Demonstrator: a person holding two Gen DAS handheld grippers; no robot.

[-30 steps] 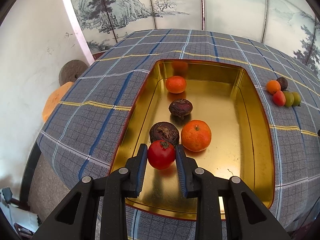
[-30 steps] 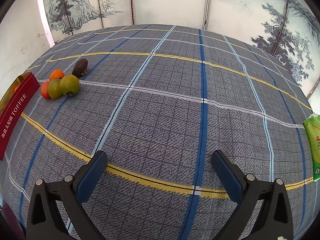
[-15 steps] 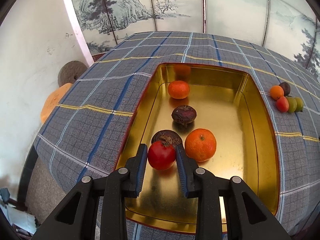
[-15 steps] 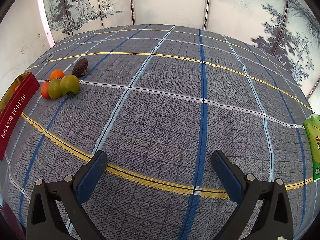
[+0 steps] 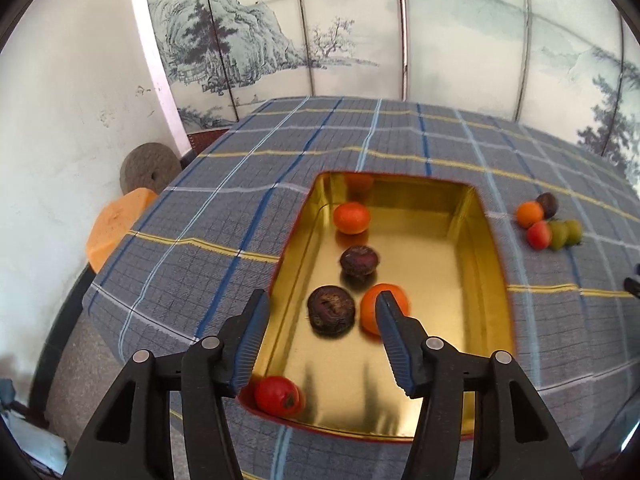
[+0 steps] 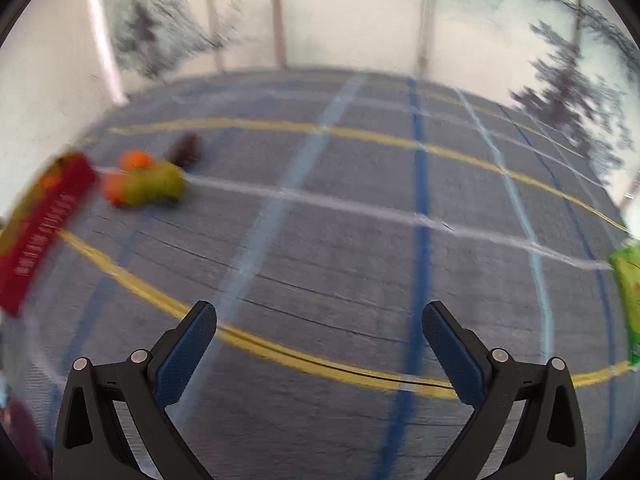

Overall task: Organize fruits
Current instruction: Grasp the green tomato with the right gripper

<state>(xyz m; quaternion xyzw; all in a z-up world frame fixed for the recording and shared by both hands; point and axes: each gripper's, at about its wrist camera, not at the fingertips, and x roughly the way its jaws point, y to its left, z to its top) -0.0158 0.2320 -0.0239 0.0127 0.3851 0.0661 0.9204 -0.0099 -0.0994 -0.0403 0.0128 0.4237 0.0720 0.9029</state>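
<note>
Inside tin, near corner — tomato now lying released; your left gripper gaping empty, right gripper too — cluster waiting.

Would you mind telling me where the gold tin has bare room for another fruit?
The gold tin is bare along its right half. Its left side is crowded: orange, two dark fruits, large orange, and red tomato in the near-left corner.

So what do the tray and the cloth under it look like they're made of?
The tray looks like thin metal with a polished gold inside: it mirrors the fruit and the left claw hanging open above it. Its outer rim looks red, probably painted. The tablecloth looks like woven fabric, matte grey with blue, white and yellow plaid lines, draping over the table edge.
</note>
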